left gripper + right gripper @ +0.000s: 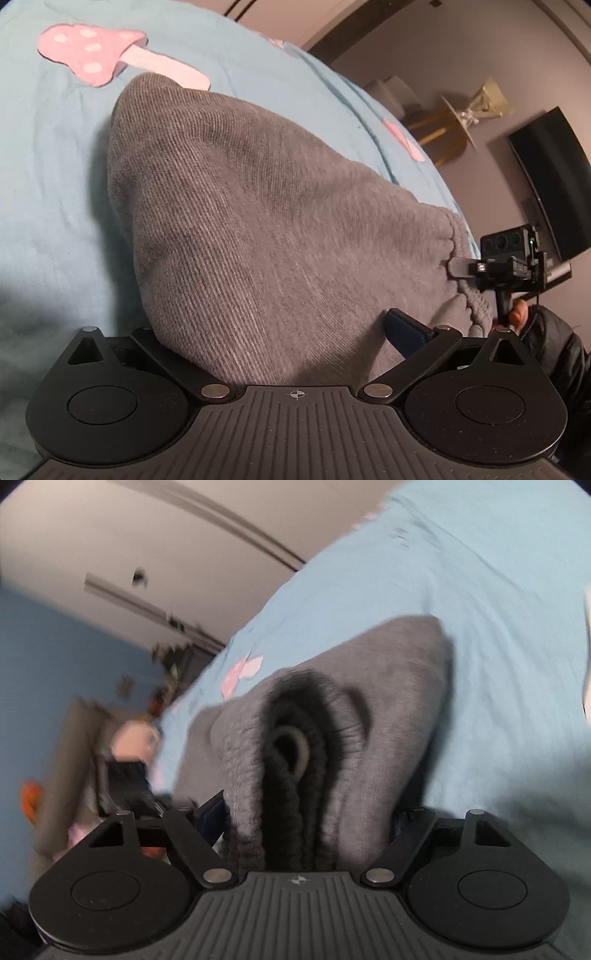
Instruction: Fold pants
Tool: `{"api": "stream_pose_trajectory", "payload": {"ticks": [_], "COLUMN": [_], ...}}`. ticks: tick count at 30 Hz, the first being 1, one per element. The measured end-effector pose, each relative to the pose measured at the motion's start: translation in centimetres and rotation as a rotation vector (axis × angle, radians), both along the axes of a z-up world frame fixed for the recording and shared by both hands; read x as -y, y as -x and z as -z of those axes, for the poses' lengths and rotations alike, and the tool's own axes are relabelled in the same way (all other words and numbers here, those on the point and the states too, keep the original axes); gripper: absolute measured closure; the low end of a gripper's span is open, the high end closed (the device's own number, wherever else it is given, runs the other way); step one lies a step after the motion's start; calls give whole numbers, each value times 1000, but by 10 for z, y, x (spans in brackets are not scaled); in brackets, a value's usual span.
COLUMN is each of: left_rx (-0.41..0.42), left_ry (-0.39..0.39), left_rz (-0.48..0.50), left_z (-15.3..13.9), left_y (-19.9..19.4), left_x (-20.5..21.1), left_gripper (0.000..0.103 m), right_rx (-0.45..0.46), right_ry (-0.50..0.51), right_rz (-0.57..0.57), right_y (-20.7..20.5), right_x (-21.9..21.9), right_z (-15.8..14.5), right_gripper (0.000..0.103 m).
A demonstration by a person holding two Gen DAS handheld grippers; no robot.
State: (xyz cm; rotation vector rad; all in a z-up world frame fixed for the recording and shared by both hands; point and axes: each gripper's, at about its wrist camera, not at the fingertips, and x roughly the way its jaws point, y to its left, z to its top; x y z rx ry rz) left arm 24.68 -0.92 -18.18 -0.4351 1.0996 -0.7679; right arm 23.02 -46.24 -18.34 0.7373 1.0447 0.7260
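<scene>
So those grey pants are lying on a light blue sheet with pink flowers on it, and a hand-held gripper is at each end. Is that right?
Nearly. The pink shapes on the sheet are mushrooms, not flowers; the left wrist view shows one with a spotted cap and a pale stem. The rest holds: the grey pants lie on the light blue sheet, with the left hand-held gripper at one end and the right hand-held gripper at the waistband.

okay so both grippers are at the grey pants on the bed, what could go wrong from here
1. The right hand-held gripper has the thick ribbed waistband of the grey pants bunched between wide jaws; layers could slip out unevenly.
2. The left hand-held gripper is half buried in fabric, so its grip is unclear.
3. Dragging could wrinkle the blue bedsheet.
</scene>
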Motion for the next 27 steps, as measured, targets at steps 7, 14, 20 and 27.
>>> {"api": "stream_pose_trajectory", "payload": {"ticks": [7, 14, 20, 27], "left_rx": [-39, 109, 186, 290], "left_ry": [24, -173, -244, -167], "left_rz": [-101, -128, -152, -222], "left_z": [2, -33, -63, -105], "left_y": [1, 26, 34, 17], "left_x": [1, 30, 47, 33], "left_gripper": [0, 46, 65, 66], "right_rx": [95, 122, 189, 290], "right_ry": [165, 326, 358, 321], "right_rz": [-51, 28, 75, 102], "right_y": [6, 19, 34, 28], "right_x": [-32, -58, -75, -64], "right_z": [-9, -35, -72, -112], "right_gripper": [3, 33, 44, 45]}}
